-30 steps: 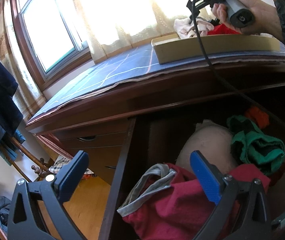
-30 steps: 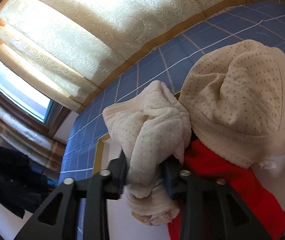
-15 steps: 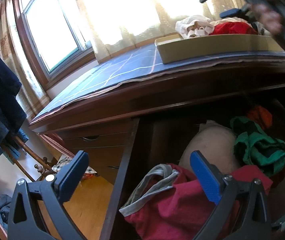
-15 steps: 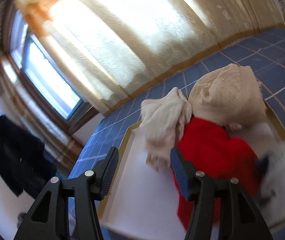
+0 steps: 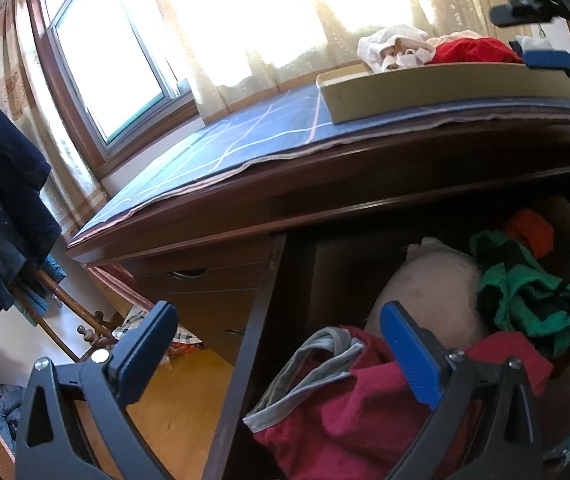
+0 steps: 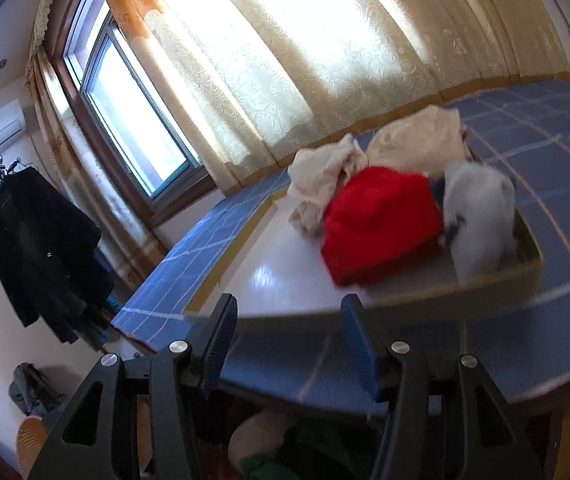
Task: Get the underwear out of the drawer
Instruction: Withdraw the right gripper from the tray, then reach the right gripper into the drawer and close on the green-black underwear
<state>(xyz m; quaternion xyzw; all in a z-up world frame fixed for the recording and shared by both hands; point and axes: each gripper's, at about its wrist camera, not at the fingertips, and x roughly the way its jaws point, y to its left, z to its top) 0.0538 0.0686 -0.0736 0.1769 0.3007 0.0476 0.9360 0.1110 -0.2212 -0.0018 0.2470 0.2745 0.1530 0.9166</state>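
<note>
- Hovering over the open drawer: left claw, jaws spread wide, nothing between the blue pads.
- Drawer contents, left wrist view: dark red underwear with a grey waistband at the near left, directly under the left claw; a beige rounded piece behind it; a green garment to the right; an orange piece at the far right corner.
- Cannot tell whether the left claw touches the dark red underwear or sits just above it.
- Right claw: jaws have just been opening and now stand parted, nothing between them. It sits at the near edge of the bench, in front of the tray.
- Left wrist view shows the right claw's tips at the top right, just beside the tray's right end.
- Tray holds underwear already out of the drawer: a cream piece at the far left, a beige knit piece behind, a bright red piece in the middle, a pale grey-white piece at the right, blurred.
- Tray's near left half is bare.
- Bench is covered with a blue checked cloth; the tray rests on it.
- Background: curtain and window behind the bench, dark coat hanging at the left.
</note>
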